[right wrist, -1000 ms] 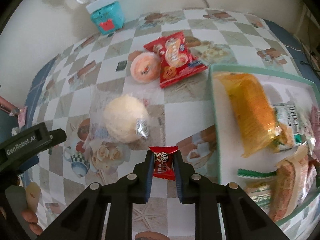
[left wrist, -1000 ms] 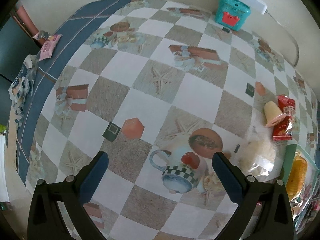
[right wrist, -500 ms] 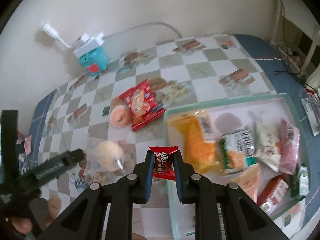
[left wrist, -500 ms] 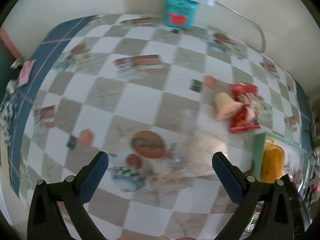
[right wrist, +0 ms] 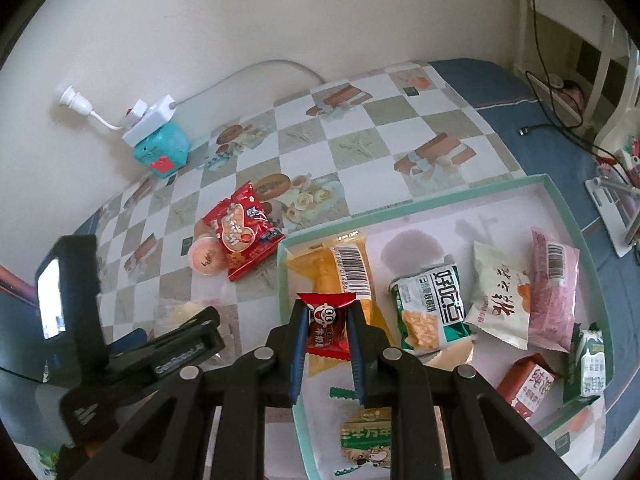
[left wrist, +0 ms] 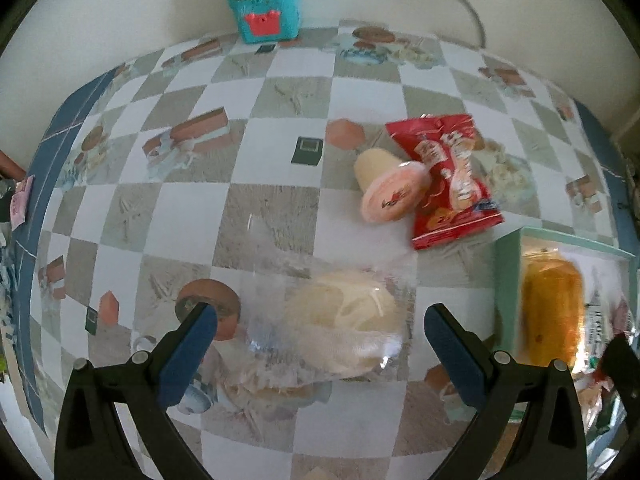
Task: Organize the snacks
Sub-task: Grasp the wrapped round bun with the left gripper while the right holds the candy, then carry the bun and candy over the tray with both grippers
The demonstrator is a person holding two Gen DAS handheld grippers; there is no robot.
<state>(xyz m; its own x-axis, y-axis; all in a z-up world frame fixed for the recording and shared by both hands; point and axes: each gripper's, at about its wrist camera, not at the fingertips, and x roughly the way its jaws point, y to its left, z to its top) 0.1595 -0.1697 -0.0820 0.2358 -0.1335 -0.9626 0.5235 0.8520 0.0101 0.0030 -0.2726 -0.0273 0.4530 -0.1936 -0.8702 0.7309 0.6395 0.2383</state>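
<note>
2 grippers hung over the checkered tablecloth [left wrist: 276, 216]: the right gripper [right wrist: 327, 322] pinched a small red candy packet [right wrist: 325, 326] above the tray's [right wrist: 436, 200] near-left corner, while the left gripper [left wrist: 320, 320] gaped empty around a clear-bagged pale bun [left wrist: 344, 320].

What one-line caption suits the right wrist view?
Right gripper holds a small red candy packet above the green-rimmed snack tray.

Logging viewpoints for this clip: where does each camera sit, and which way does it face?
Left wrist: on the left gripper, aimed steeply down at the bagged bun; its open fingers show.
Right wrist: on the right gripper, shut on a red candy over the tray; the left gripper shows too.
Shared: red snack bag, jelly cup.
</note>
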